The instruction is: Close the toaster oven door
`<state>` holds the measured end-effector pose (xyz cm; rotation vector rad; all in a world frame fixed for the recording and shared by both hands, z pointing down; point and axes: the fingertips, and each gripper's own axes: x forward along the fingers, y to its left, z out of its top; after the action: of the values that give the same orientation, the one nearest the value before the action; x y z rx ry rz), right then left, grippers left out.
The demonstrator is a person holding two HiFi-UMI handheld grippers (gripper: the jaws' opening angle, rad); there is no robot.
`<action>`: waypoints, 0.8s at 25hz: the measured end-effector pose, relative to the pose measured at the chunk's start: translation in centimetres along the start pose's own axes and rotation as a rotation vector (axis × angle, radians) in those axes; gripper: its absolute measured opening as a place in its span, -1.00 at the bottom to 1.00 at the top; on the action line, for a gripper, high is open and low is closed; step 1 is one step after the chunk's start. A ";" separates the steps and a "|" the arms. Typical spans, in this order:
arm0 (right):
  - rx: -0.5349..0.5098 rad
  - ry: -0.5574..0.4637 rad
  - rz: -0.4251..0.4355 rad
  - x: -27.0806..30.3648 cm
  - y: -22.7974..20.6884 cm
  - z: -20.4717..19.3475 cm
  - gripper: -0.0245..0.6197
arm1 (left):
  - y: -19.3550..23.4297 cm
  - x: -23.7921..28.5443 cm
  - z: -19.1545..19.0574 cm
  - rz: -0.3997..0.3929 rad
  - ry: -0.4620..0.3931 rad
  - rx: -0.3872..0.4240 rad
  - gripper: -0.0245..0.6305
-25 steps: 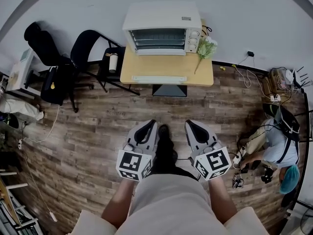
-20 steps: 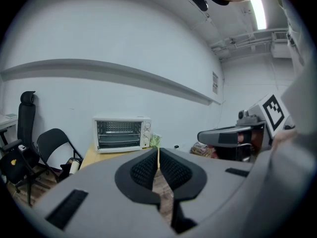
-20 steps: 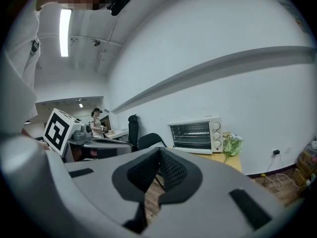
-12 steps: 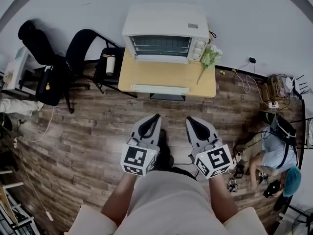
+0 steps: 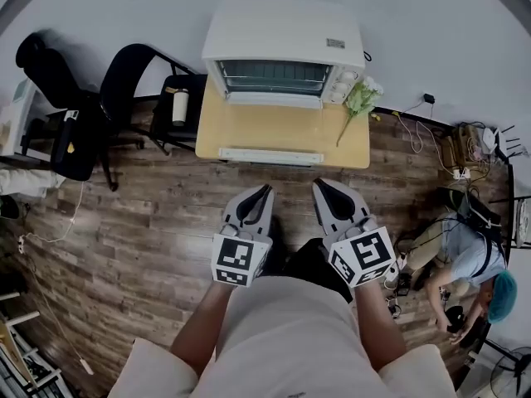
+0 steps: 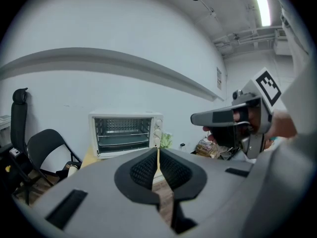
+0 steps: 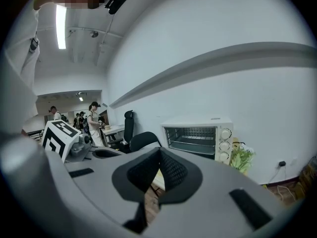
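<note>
Wood floor point(image 5: 149, 222), white wall, a small table point(image 5: 282, 135) against it: the oven point(image 5: 282, 31) stands well ahead of both grippers.

The oven sits along the table's back edge with its door point(image 5: 274, 99) folded down and the racks showing; flowers point(image 5: 358, 98) lie at the table's right edge. The left gripper point(image 5: 265, 191) and right gripper point(image 5: 319, 185) are side by side over the floor, short of the table's front edge and well apart from the oven. Each has its jaws pressed together with nothing between them. Both point toward the oven, which lies roughly centred ahead of the pair.
</note>
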<state>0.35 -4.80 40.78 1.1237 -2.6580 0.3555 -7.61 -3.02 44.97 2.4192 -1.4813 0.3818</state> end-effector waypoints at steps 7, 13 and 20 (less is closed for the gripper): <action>0.025 0.039 0.003 1.4 -1.3 -1.4 -0.93 | 1.0 2.7 -2.1 0.003 0.052 0.010 -0.88; 0.021 0.073 0.000 1.9 -1.8 -2.2 -0.93 | 1.8 4.6 -5.0 0.000 0.101 -0.036 -0.88; 0.035 0.095 -0.019 1.9 -2.8 -3.5 -0.93 | 2.3 8.0 -10.1 0.019 0.186 -0.032 -0.88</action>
<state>1.49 -6.91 45.08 1.1131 -2.5663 0.4428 -6.95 -6.92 57.49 2.2768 -1.4196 0.5668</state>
